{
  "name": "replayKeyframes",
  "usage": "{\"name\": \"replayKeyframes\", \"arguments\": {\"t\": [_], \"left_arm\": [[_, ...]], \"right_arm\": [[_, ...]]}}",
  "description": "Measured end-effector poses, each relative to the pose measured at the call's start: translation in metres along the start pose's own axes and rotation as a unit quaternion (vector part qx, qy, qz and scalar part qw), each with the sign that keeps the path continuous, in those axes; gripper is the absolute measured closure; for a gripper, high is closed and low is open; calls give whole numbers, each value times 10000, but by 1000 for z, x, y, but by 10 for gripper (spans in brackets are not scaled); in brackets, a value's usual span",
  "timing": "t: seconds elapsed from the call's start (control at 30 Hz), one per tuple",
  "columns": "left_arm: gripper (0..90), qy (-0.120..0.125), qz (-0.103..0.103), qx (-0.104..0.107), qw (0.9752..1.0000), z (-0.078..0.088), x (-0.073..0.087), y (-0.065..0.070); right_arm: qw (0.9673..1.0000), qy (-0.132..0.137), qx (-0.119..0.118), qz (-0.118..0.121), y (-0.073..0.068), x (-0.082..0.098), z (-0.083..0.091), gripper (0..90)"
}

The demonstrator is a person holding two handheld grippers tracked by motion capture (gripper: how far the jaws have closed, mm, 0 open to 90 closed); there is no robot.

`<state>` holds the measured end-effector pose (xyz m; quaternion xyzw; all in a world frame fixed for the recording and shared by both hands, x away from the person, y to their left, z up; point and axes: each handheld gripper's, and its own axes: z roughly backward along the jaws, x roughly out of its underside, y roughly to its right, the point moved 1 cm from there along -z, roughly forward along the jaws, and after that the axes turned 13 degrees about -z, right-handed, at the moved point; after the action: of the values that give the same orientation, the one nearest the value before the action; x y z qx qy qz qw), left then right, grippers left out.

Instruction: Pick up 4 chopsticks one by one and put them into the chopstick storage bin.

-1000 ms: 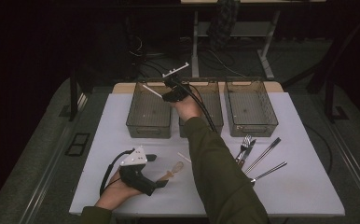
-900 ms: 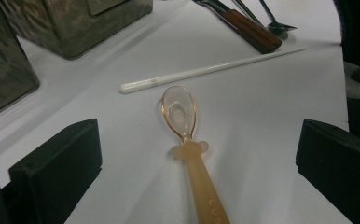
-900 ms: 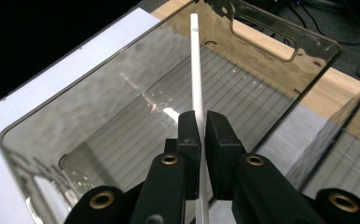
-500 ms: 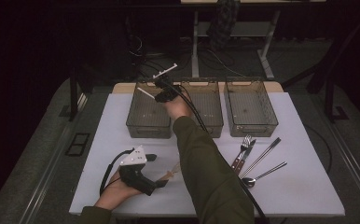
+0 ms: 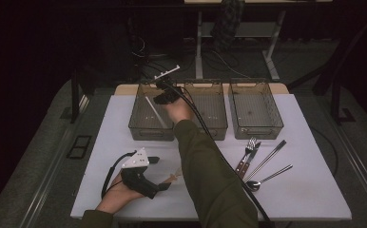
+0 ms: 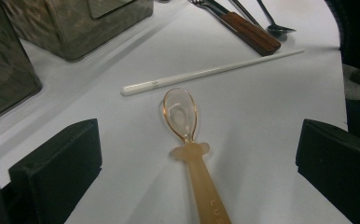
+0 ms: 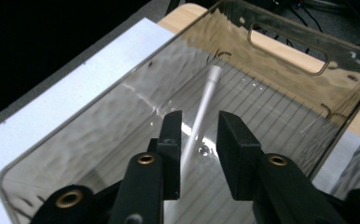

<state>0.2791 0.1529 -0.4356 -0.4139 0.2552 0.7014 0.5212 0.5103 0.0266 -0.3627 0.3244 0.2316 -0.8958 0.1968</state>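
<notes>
High view: the right hand-held gripper (image 5: 165, 91) reaches into the left bin (image 5: 139, 124) at the bench's far edge, dropping a white chopstick (image 5: 154, 111) there, apparently sorting.

Left gripper view: the left hand-held gripper (image 6: 197, 172), wide apart, frames an amber spoon (image 6: 182, 114), likely next.

Right gripper view: jaws just parted, the chopstick loose between them.

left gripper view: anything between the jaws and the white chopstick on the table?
Yes: the amber plastic spoon lies on the white table between the left gripper and the white chopstick, bowl toward the chopstick, not touching it.
</notes>
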Motion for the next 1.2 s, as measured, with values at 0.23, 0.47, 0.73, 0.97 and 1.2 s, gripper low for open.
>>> {"name": "replayKeyframes", "arguments": {"t": [0.23, 0.47, 0.73, 0.97, 1.2], "left_arm": [[0, -42, -19, -19, 10000, 1, 1, 0], [0, -63, 11, -56, 10000, 3, 3, -1], [0, -34, 45, -75, 10000, 2, 3, -1], [0, -101, 18, -71, 9999, 0, 3, 0], [0, -143, 25, -91, 9999, 0, 4, 0]], "right_arm": [[9997, 44, -225, -41, 2, -1, 19, 586], [9985, 178, -512, 58, 13, 8, 49, 503], [9976, 210, -629, 207, 30, 25, 79, 405], [9945, 455, -902, 292, 40, 47, 99, 355], [9930, 640, -951, 298, 48, 61, 121, 322]]}}
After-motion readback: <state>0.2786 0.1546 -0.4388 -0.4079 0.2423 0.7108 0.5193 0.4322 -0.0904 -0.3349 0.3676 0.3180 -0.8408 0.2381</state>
